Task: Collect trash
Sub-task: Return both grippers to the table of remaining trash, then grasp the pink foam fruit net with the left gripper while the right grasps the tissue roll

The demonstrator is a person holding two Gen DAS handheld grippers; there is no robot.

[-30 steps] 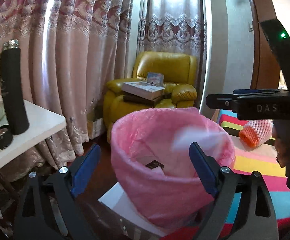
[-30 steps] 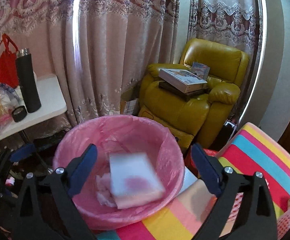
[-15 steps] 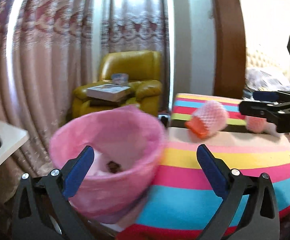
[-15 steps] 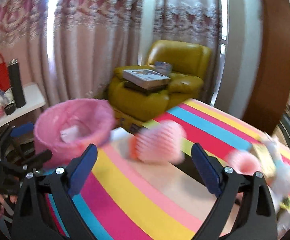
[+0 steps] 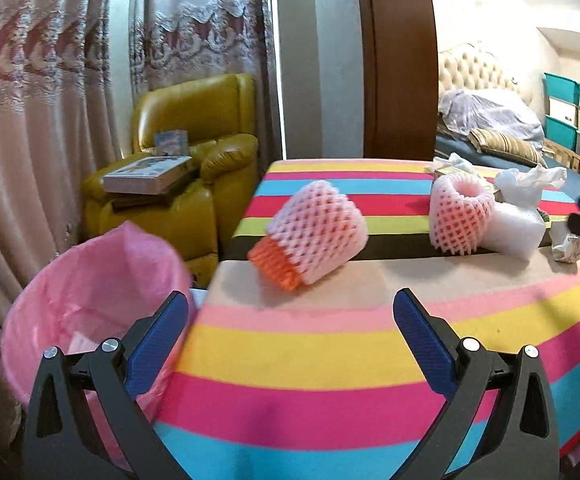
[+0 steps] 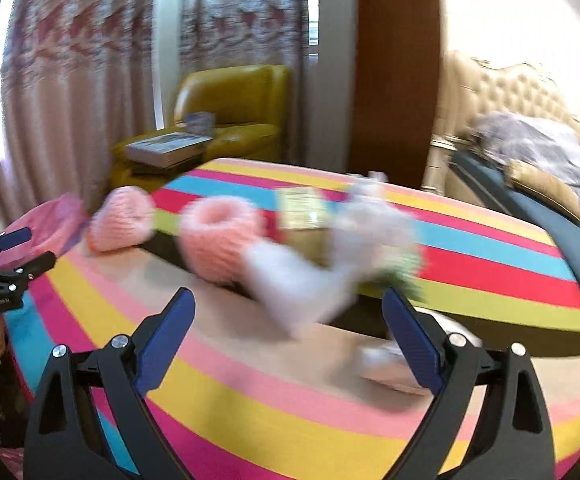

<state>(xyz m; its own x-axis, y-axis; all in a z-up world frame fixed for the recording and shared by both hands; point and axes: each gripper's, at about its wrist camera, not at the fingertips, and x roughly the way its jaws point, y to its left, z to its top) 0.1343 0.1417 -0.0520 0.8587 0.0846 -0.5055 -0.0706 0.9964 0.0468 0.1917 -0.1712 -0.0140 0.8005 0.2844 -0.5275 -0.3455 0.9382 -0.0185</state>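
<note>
Both grippers are empty and face the striped table [image 5: 290, 344], so the step in hand is judged to be the approach for a further pick-up, with nothing yet gripped. The left gripper [image 5: 290, 316] has its blue pads spread wide with only tablecloth between them. The right gripper [image 6: 288, 320] likewise stands wide apart and holds nothing; its view is smeared, so detail there is poor. In the left wrist view, the pink-lined bin [image 5: 90, 300] sits off the table edge at about 8 o'clock from the left gripper. A foam fruit net with an orange end [image 5: 309, 236] lies on its side at 12 o'clock, nearest that gripper. A second foam net [image 5: 459, 216] stands mouth-up at 2 o'clock, touching a white foam block [image 5: 513, 232]. A crumpled paper ball [image 5: 567, 246] lies just beyond it, with white tissue [image 5: 529, 182] behind. In the right wrist view the white block [image 6: 301, 280] sits blurred at 12 o'clock. The next move likely calls for each gripper to advance until an item lies between its pads, then close gently, since the nets look soft and light. A carry across to the bin would follow.
</note>
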